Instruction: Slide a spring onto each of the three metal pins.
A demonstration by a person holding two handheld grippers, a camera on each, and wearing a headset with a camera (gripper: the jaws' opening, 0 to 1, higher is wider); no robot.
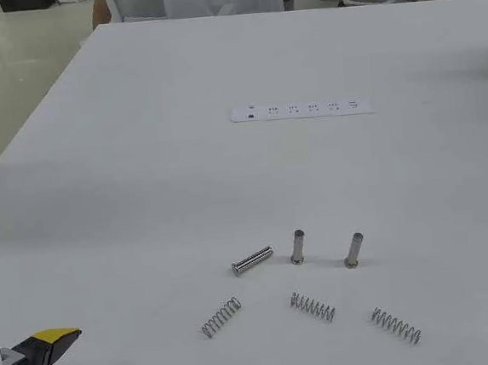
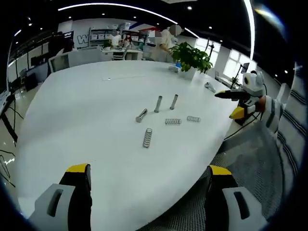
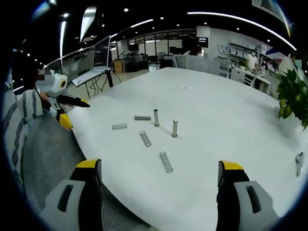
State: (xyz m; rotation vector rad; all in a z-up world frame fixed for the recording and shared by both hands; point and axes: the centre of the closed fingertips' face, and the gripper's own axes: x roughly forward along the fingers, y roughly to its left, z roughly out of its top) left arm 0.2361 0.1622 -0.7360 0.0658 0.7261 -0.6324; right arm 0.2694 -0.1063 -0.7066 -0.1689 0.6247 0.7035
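Lying on its side near the front edge of the white desk [image 1: 124, 184] is one metal pin [image 1: 252, 260]. Two more stand upright beside it, the middle pin [image 1: 297, 247] and the right pin [image 1: 353, 250], so the pins are three. Three springs lie flat between the pins and that edge, none touching a pin: left spring [image 1: 221, 317], middle spring [image 1: 312, 307], right spring [image 1: 397, 324]. The left gripper [image 2: 148, 169] has its claw spread wide and holds nothing. The right gripper [image 3: 160, 164] is spread and empty too. Both are at the front edge, well apart from the springs.
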